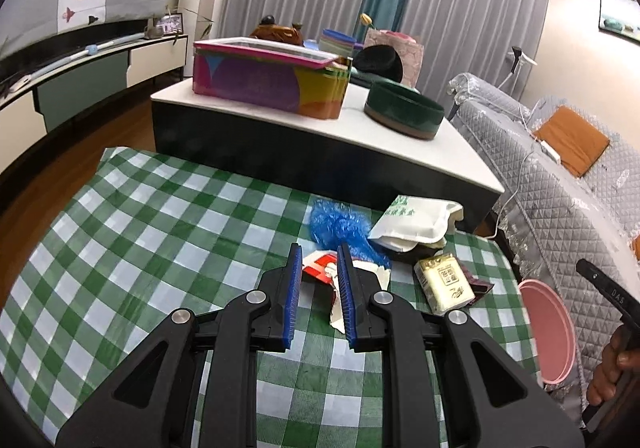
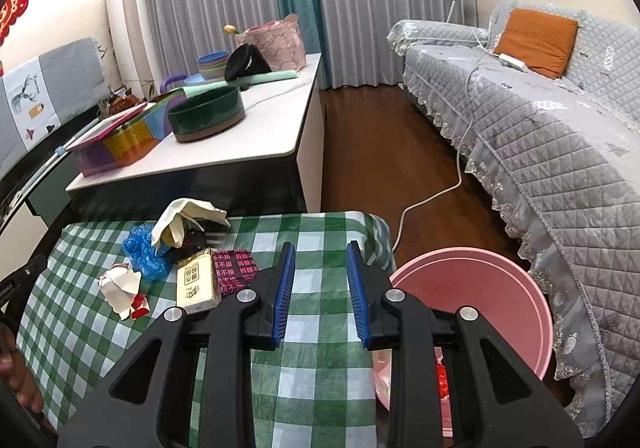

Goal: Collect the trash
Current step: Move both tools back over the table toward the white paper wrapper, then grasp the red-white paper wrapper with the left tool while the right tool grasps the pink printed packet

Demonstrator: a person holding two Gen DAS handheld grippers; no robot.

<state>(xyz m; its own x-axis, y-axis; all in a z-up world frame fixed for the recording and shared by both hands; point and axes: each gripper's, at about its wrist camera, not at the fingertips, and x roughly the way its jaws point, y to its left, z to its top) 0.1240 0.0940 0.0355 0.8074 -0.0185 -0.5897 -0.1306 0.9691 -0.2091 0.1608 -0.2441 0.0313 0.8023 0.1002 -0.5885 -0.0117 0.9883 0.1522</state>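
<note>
Left claw (image 1: 318, 260) first: your jaws stand slightly apart, pointed down at the crumpled red-and-white wrapper (image 1: 326, 268), which shows in the gap, but whether the pads touch it you cannot tell from here. Right claw (image 2: 320, 268) is parted too, with nothing but checked tabletop (image 2: 316, 380) between its blue pads. You look to be mid-approach on the next piece; the move calls for settling the left jaws around the wrapper, then closing. Beyond the wrapper lie a blue plastic bag (image 1: 340, 226), a white takeaway box (image 1: 416, 222) and a cream packet (image 1: 442, 282). Only your right camera looks into the pink bin (image 2: 472, 288), just off the tabletop edge beside the wrapper's pile, something red already inside.
</note>
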